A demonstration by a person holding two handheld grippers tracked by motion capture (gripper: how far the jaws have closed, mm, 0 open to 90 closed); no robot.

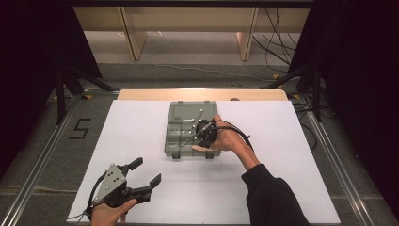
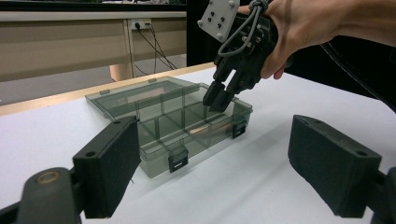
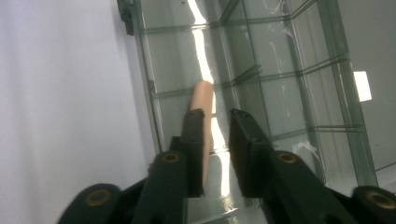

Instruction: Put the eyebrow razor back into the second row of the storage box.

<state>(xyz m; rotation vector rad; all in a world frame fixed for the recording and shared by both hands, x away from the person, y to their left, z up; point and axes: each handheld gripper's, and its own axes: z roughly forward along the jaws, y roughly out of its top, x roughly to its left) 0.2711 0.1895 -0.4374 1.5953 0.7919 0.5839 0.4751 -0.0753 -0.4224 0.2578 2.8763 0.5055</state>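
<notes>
The white table lies bare to the left, right and near side of the open compartment box, leaving wide passage there. Over the box's right compartments the right gripper blocks entry. A pinkish stick, seemingly inside, occupies one near compartment.

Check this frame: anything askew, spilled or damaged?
Nothing spilled or broken. One oddity: a tan stick lies in the open box, crossing a divider rather than sitting within one compartment. The right gripper hangs over it; the left gripper is open, clear of the box.
</notes>
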